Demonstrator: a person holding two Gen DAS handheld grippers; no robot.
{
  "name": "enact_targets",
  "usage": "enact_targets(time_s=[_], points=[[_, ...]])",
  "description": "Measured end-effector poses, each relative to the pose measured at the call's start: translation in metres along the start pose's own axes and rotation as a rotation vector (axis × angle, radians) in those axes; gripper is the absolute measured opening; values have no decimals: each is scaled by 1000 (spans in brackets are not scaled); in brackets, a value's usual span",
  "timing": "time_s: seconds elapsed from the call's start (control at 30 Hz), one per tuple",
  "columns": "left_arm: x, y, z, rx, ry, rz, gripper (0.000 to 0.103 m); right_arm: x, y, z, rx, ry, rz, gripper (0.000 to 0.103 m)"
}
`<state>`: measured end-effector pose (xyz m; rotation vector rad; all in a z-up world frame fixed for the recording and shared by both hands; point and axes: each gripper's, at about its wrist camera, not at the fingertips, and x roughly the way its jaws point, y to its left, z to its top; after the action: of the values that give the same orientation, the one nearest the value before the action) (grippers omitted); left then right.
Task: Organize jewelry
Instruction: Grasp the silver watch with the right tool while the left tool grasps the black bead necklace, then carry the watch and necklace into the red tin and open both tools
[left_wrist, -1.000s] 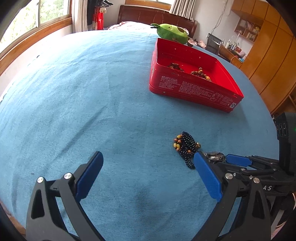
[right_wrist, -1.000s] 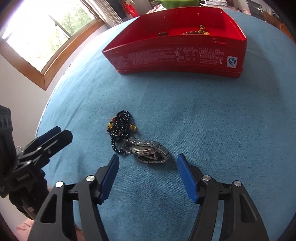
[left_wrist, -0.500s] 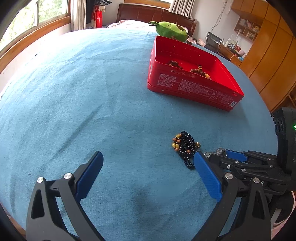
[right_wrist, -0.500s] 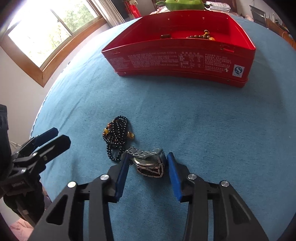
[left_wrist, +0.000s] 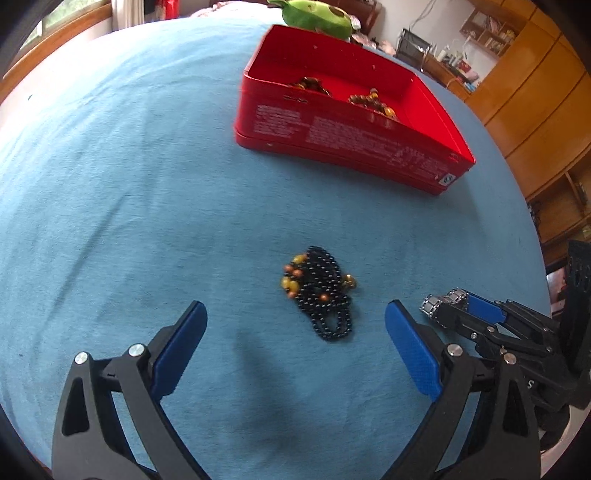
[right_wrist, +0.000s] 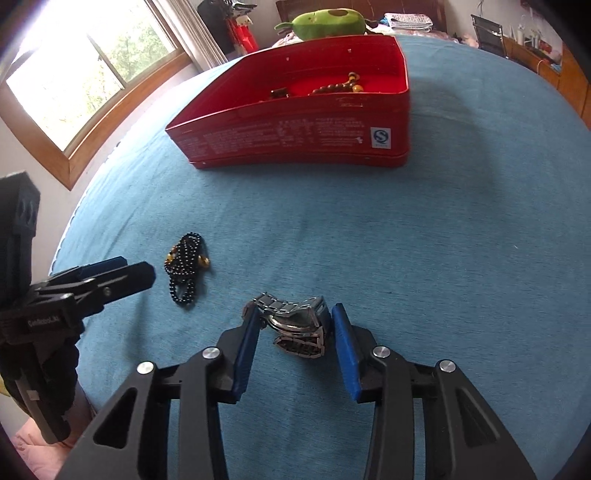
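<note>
**Metal watch gripped, bead string on cloth**

Right gripper (right_wrist: 295, 332) closed on the steel watch (right_wrist: 301, 325), blue pads pressing both its sides, above the blue cloth (right_wrist: 443, 240). Left gripper (left_wrist: 295, 332) wide open, holding nothing, just before the black bead bracelet (left_wrist: 323, 291) on the cloth. Red tin (right_wrist: 295, 136) farther back, open, with brown beads (right_wrist: 340, 86) inside.

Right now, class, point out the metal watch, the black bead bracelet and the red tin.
metal watch (right_wrist: 300, 325), right wrist view, on its case.
black bead bracelet (left_wrist: 320, 291), left wrist view, mid-coil.
red tin (right_wrist: 295, 142), right wrist view, printed front wall.
</note>
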<state>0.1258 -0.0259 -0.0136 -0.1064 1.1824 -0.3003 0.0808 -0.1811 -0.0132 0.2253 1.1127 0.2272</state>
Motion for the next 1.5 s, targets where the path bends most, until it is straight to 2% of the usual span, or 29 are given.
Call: enact_targets(time_s=[0.07,0.17,0.33,0.37,0.4,0.47,0.6,0.83,1.0,1.23,1.5], points=[[9,-7,3,13,34,9,63,0,0,-1,-7,-1,4,40],[26,-14,8,14,100,-5,58,-2,-2,-2,-9,-2,18,40],[35,-28,16,42,92,36,56,-2,-5,-2,-12,-4,25,40],[36,-30,16,51,91,42,47,-3,-5,-3,-12,-4,26,40],[37,-31,16,60,87,52,43,-3,-6,-4,-14,-4,27,40],[37,-33,14,65,90,33,28,-1,-5,-3,-16,-3,29,40],[35,-33,11,79,75,6,19,-1,-6,-2,-13,1,34,40],[23,-25,3,49,35,-36,16,-2,-6,-2,-11,-4,35,40],[3,-17,3,40,-16,-58,16,-16,0,1,-21,-41,42,40],[-28,-12,10,40,-93,-72,16,-22,3,10,-20,-58,40,40],[-50,-13,25,44,-142,-88,16,-42,8,28,-41,-101,38,40]])
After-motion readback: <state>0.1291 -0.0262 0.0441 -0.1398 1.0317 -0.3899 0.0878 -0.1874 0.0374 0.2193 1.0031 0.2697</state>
